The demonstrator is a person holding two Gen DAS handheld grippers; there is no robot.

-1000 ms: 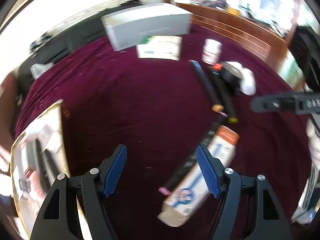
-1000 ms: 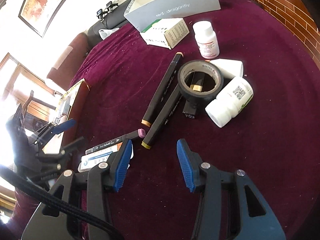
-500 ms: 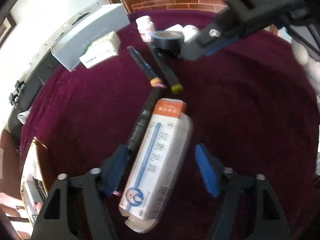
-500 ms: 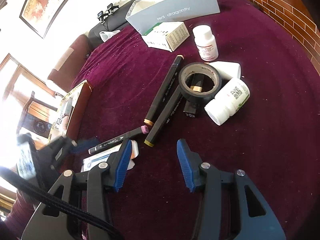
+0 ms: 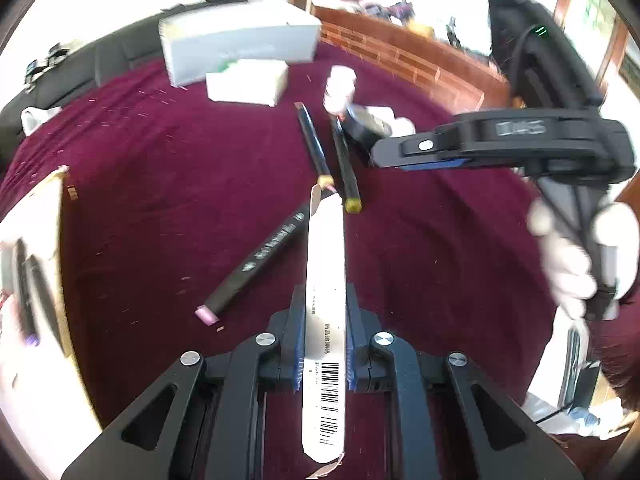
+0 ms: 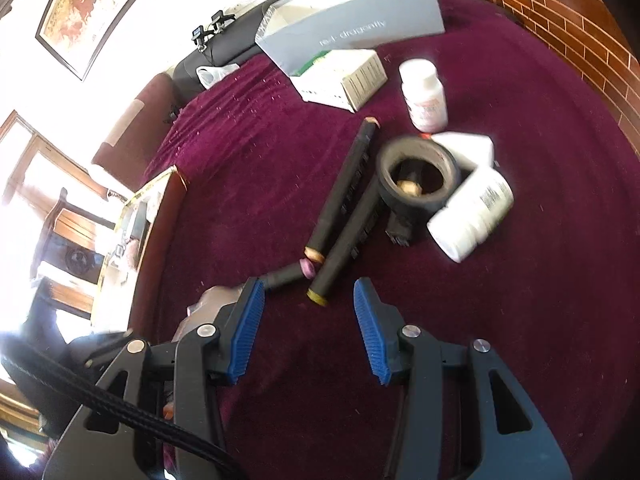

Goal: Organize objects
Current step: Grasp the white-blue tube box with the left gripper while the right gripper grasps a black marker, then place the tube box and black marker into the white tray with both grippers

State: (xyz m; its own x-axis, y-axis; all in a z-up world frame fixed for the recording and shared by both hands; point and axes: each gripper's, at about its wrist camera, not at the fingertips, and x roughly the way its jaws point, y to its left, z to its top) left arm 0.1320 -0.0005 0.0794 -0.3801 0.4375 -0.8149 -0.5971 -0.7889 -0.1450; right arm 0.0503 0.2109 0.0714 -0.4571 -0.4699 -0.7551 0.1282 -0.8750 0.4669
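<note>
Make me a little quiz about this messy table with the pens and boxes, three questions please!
1. True or false: the left gripper is shut on the long white carton.
2. What sits between the open blue pads of the right gripper? A) a marker B) nothing but the red cloth C) a bottle
3. Fill in: the black tape roll rests over the end of a ____.

Key
1. True: the pads press both sides of the carton.
2. B
3. marker, the yellow-capped one.
</note>
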